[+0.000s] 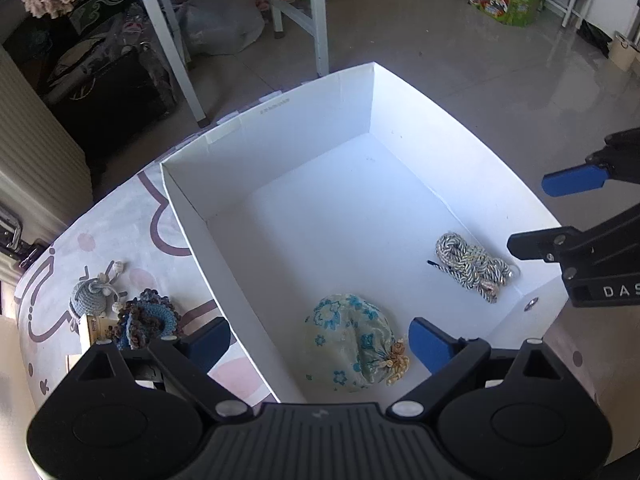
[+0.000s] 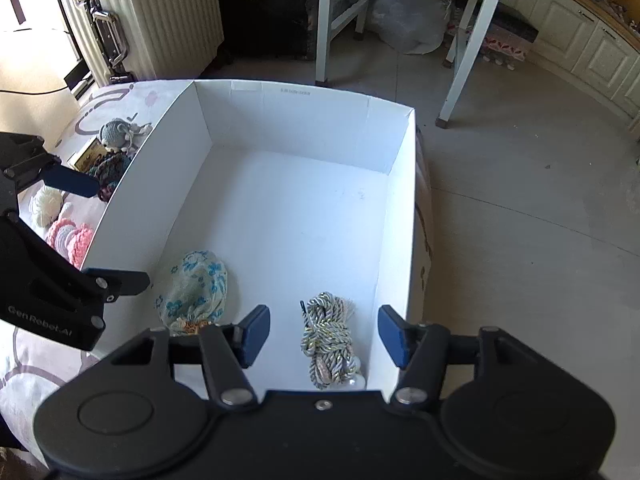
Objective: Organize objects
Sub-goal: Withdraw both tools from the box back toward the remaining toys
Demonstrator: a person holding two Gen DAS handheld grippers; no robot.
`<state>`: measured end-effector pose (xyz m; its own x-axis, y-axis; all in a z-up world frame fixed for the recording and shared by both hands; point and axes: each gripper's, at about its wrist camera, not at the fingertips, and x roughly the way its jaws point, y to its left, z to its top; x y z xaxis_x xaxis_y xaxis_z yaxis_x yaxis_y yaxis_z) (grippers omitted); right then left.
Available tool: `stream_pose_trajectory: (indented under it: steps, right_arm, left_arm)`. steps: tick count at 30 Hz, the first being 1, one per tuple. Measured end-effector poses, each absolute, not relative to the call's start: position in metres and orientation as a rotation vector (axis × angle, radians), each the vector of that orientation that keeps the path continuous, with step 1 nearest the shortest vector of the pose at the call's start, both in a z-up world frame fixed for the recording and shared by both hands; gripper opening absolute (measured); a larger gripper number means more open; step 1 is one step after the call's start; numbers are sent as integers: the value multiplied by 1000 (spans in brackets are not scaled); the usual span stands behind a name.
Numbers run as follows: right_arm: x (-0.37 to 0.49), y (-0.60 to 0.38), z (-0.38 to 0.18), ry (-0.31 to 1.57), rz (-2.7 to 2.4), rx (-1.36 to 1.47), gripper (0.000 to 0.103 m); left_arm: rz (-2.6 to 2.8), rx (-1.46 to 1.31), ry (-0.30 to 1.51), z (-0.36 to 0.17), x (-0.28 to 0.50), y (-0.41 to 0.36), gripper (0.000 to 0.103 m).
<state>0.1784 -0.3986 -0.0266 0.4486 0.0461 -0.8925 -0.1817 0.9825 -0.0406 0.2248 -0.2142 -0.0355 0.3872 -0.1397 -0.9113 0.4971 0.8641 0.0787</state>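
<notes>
The tall-walled white cardboard box (image 2: 296, 128) holds a blue-flowered cloth pouch (image 1: 352, 342) and a coiled silver-white braided cord (image 2: 328, 338) near its front wall; the far floor lies bare. Left gripper (image 1: 320, 344) and right gripper (image 2: 322, 334) hover, jaws spread, empty. Crocheted yarn pieces (image 1: 146, 318) sit outside on the patterned counter (image 1: 120, 220).

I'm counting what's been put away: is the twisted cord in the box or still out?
In. The cord lies on the floor of the white box, near the floral pouch.

Black left gripper (image 1: 320, 346) and right gripper (image 2: 323, 334), blue pads, silver screws, white lettering.
</notes>
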Motion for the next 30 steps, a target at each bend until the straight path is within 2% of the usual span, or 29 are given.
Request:
stream_pose_trajectory:
  steps: [7,17,30]
  right_arm:
    - [164,-396,-7,1023,86,-99,68]
    - [141,-394,12,923,-1,-69,98]
    - [106,-384,28,827,-77,-12,103]
  left_arm:
    - [-366,312,1063,-20,211,-198,96]
    - [-294,223,980,6,189,-168,103]
    - [-289,132,878,23,161,-146,103]
